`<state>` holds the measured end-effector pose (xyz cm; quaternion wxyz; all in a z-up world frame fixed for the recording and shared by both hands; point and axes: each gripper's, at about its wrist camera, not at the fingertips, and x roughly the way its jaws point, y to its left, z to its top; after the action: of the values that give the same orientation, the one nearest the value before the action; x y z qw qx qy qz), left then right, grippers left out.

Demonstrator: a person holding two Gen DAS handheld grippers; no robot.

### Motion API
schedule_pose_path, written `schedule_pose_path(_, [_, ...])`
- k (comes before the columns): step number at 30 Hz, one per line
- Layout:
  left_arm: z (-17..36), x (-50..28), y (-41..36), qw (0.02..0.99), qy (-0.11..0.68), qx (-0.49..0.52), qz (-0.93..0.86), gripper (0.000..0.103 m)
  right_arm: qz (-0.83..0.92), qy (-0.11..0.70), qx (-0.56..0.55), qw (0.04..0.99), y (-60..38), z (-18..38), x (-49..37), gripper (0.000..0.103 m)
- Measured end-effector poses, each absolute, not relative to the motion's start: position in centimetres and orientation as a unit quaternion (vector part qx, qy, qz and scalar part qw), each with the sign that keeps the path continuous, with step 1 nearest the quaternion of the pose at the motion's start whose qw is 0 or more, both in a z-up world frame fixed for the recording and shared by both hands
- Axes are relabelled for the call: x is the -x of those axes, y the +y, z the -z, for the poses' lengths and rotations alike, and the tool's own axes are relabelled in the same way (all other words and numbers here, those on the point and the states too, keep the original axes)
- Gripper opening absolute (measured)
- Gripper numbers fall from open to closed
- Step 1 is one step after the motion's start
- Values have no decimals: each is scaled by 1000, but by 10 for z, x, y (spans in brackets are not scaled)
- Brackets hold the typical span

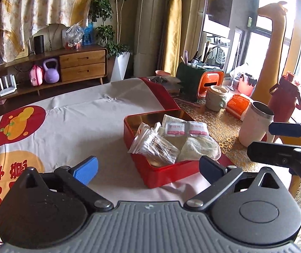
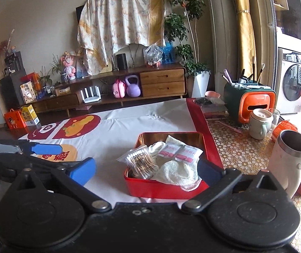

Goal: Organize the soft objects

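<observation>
A red tin box stands open on the white printed tablecloth. Inside lie a clear bag of cotton swabs, a folded white gauze cloth and two white packets with red print. My left gripper is open just before the box's near side, with nothing between its fingers. My right gripper is open too, empty, its fingers either side of the box's near edge. A blue pad of the left gripper shows at the left of the right wrist view.
Right of the box on a patterned mat stand a white steel-lined mug, a lidded grey-green cup, a red bottle and an orange-and-green bin holding brushes. A wooden sideboard lines the far wall.
</observation>
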<state>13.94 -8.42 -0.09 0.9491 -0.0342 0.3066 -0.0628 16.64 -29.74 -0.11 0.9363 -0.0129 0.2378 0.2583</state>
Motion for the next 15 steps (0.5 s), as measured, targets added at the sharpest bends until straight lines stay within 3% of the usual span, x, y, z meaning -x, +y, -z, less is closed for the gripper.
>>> schedule_pose_path(15, [-7,-98,-82,954,286,44,79,103,-251,228,-21,940,-306,14,-141,103])
